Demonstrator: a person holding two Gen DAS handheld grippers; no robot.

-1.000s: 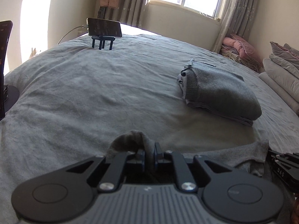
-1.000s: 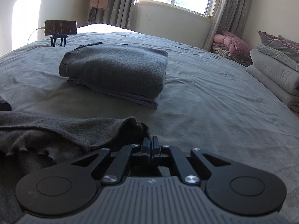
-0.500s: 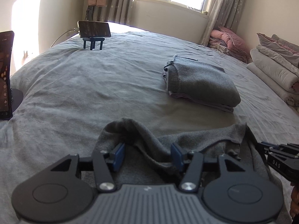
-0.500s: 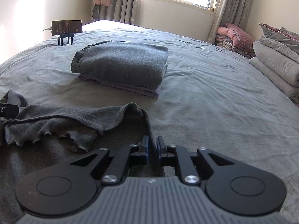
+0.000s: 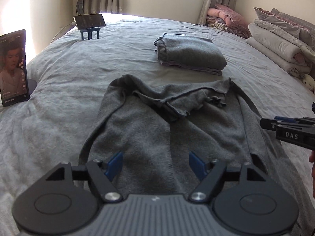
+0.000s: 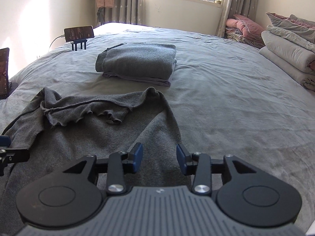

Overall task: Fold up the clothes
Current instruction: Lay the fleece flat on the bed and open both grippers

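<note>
Both tools [image 5: 155, 164] [image 6: 159, 157] now off the grey garment [image 5: 167, 129], jaws opening; upright phone [image 5: 13, 66] full only in left view.

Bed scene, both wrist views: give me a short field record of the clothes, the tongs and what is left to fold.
surface: bed
being folded: dark grey top, spread flat, far edge turned back toward the tongs
already folded: grey sweater, beyond the top
left tongs: jaws opening, nothing gripped
right tongs: jaws opening, nothing gripped
left to do: more folds on the top
</note>
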